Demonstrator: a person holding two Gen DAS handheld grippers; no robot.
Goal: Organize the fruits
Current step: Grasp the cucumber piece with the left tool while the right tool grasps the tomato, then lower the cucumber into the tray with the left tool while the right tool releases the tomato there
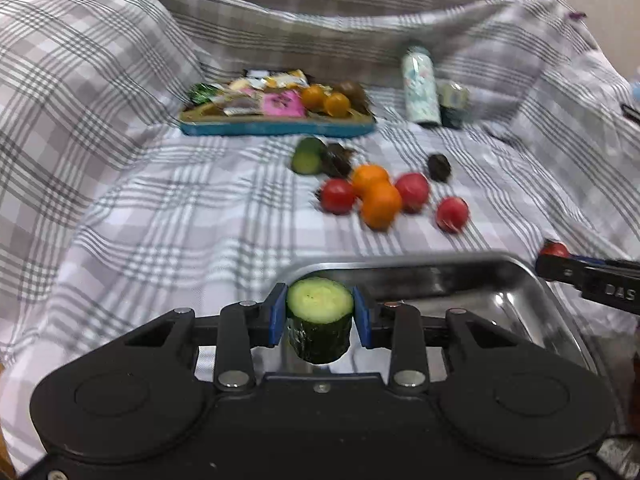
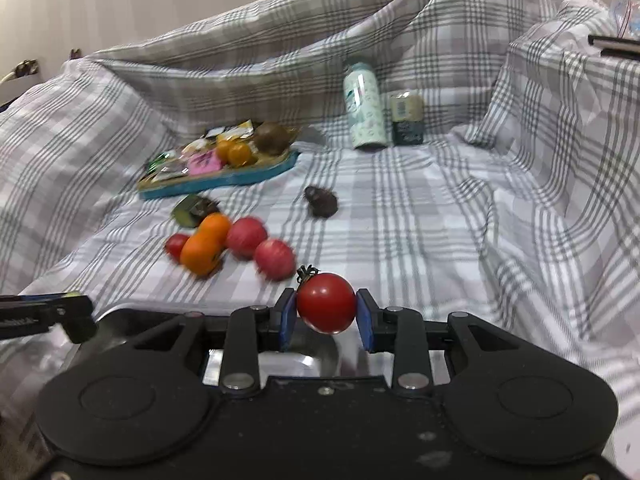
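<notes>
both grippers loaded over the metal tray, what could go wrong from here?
1. The left gripper holds the cucumber piece only near its top; most hangs below the pads, so it may slip out.
2. The right gripper pinches a round tomato; it could squirt out or roll once released.
3. Both grippers crowd the metal tray; they might bump.

Left claw and right claw both clamped, tilted downward.
</notes>
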